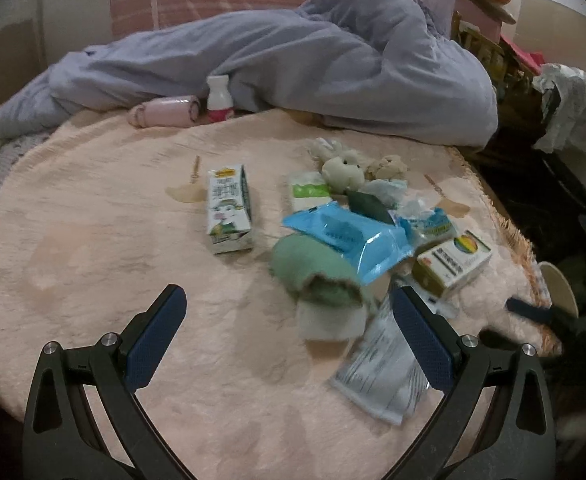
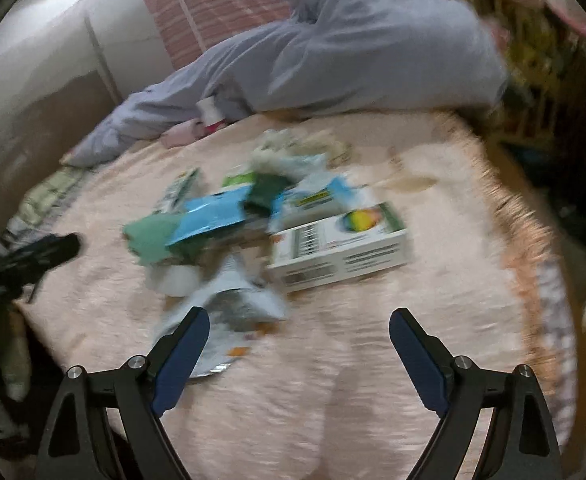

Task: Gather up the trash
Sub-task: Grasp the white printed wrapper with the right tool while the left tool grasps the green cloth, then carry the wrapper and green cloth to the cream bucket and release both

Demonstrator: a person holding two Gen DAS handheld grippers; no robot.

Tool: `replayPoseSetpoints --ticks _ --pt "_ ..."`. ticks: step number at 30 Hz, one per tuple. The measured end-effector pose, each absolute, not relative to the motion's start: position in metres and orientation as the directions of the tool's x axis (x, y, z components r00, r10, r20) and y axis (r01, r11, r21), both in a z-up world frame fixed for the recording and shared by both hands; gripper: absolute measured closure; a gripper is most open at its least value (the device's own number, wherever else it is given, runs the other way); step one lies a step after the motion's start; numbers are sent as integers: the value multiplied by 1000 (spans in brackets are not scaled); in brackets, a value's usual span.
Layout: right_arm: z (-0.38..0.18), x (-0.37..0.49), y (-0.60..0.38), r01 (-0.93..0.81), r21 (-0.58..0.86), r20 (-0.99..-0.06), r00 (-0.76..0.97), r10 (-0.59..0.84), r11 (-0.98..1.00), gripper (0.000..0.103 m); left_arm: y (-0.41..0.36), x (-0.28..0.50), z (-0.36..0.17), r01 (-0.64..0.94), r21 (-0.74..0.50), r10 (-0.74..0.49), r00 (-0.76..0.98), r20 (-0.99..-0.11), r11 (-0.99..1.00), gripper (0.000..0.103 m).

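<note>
I hold my left gripper (image 1: pixel 289 312) low over the pink fuzzy blanket (image 1: pixel 93 240), fingers spread wide with nothing between them. My right gripper (image 2: pixel 299 334) hovers the same way, jaws apart and empty, though its view is smeared by blur.

The trash lies in a loose heap just beyond both tools. Nearest my left gripper's right finger is a silver-grey foil packet (image 1: pixel 381 364), flat on the blanket. Beyond it sit a green cloth roll (image 1: pixel 317 272) and a blue plastic wrapper (image 1: pixel 349 240) draped over it. To the right rests a white box with a rainbow circle (image 1: pixel 453 260); in the right view the same box (image 2: pixel 341 248) lies beyond the fingers. A milk carton (image 1: pixel 229 208) lies apart on the left. Far back, a small white bottle (image 1: pixel 217 98) stands against the grey-blue bedding (image 1: pixel 293 56).
</note>
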State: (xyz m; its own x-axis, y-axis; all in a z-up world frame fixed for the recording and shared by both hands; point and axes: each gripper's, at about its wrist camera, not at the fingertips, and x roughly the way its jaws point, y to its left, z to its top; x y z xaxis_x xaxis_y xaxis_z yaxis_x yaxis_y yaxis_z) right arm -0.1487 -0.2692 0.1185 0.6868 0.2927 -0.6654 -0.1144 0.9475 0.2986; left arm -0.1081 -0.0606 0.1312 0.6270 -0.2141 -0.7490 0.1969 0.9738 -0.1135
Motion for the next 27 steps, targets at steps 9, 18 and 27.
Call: replayPoseSetpoints --ticks 9,18,27 --pt "90 -118 -240 -150 353 -724 582 371 923 13 -71 -55 91 211 -150 -239 502 -831 966 10" --pt "64 -93 -215 -155 293 -750 575 327 944 13 -62 -55 79 210 -271 -337 409 -848 939 70" --pt "100 -133 -237 -202 252 -712 623 323 946 34 -47 -105 131 256 -250 -345 459 -819 934 73"
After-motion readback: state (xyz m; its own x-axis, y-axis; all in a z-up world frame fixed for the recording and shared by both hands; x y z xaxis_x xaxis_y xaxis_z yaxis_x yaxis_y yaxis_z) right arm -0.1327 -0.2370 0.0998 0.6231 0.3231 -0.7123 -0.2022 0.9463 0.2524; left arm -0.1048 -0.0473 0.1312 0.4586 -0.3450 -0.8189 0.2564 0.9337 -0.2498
